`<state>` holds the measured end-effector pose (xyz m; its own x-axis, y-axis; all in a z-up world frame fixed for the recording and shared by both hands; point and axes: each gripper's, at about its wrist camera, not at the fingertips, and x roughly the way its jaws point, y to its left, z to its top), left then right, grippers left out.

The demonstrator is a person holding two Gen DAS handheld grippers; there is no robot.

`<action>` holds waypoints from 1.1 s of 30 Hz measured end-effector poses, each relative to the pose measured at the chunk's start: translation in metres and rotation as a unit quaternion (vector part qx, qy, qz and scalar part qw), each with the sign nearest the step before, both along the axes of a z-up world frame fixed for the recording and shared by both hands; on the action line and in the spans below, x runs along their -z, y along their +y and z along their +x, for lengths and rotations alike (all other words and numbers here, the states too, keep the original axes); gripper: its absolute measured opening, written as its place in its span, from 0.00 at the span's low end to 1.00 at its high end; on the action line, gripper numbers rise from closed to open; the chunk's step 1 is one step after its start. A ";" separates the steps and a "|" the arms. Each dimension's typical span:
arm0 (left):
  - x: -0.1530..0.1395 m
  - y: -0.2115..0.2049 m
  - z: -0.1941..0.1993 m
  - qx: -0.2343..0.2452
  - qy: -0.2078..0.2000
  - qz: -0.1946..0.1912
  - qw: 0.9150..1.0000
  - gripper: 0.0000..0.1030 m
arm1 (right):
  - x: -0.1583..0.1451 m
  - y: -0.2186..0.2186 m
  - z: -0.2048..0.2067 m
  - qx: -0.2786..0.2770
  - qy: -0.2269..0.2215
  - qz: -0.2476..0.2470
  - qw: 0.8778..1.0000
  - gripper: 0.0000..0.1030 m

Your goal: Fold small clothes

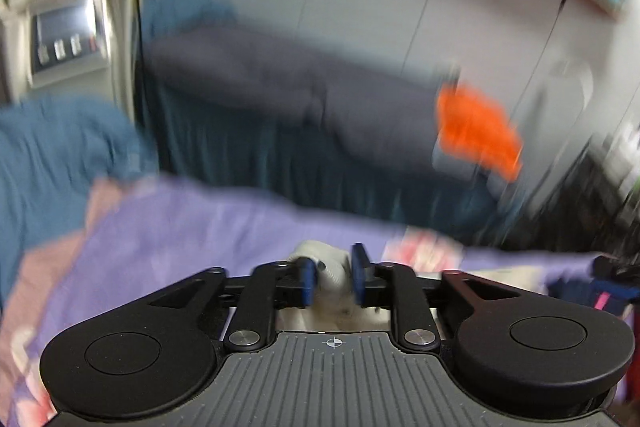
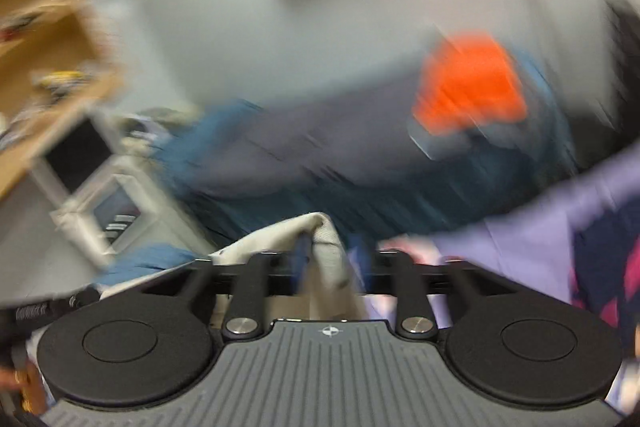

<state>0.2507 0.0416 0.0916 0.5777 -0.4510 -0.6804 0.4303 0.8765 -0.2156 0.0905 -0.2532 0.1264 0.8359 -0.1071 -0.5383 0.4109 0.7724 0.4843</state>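
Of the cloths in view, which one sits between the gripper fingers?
The pale cream garment: it alone hangs between the right gripper fingers. The purple sheet and orange cloth lie apart.

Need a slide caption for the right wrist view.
Motion-blurred view: right hand-held gripper with pale garment between its blue fingers, purple bedspread beyond.

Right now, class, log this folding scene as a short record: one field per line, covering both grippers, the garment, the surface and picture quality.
garment: small cream cloth, a ribbed edge showing between the fingers of each gripper
left gripper: jaws apart, cloth in the gap, pads not pressing on it
right gripper: jaws apart, cloth draped in the gap
surface: purple bedspread
background: orange item on a dark grey sofa
picture quality: heavy motion blur in both views
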 end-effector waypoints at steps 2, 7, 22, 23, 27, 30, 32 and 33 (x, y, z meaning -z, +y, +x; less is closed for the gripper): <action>0.034 -0.005 0.003 -0.002 0.030 0.032 0.999 0.72 | 0.028 0.005 -0.003 0.014 0.037 -0.009 0.999 0.60; 0.098 0.021 -0.014 -0.015 0.065 0.082 0.994 1.00 | 0.099 0.007 -0.058 0.035 0.127 0.017 0.991 0.71; 0.094 0.047 -0.095 0.018 0.124 0.080 0.989 1.00 | 0.174 0.030 -0.140 -0.005 0.225 0.057 0.973 0.72; 0.097 0.040 -0.114 0.037 0.136 0.081 0.987 1.00 | 0.174 0.033 -0.140 -0.010 0.226 0.060 0.972 0.72; 0.115 0.004 -0.191 0.135 0.182 0.107 0.968 1.00 | 0.180 0.043 -0.147 -0.027 0.231 0.076 0.970 0.72; 0.125 -0.018 -0.236 0.194 0.187 0.143 0.952 1.00 | 0.182 0.050 -0.158 -0.045 0.233 0.078 0.968 0.72; 0.130 -0.027 -0.261 0.241 0.192 0.156 0.938 1.00 | 0.183 0.052 -0.167 -0.051 0.237 0.078 0.967 0.73; 0.131 -0.031 -0.271 0.263 0.190 0.165 0.931 1.00 | 0.184 0.053 -0.172 -0.052 0.238 0.082 0.966 0.74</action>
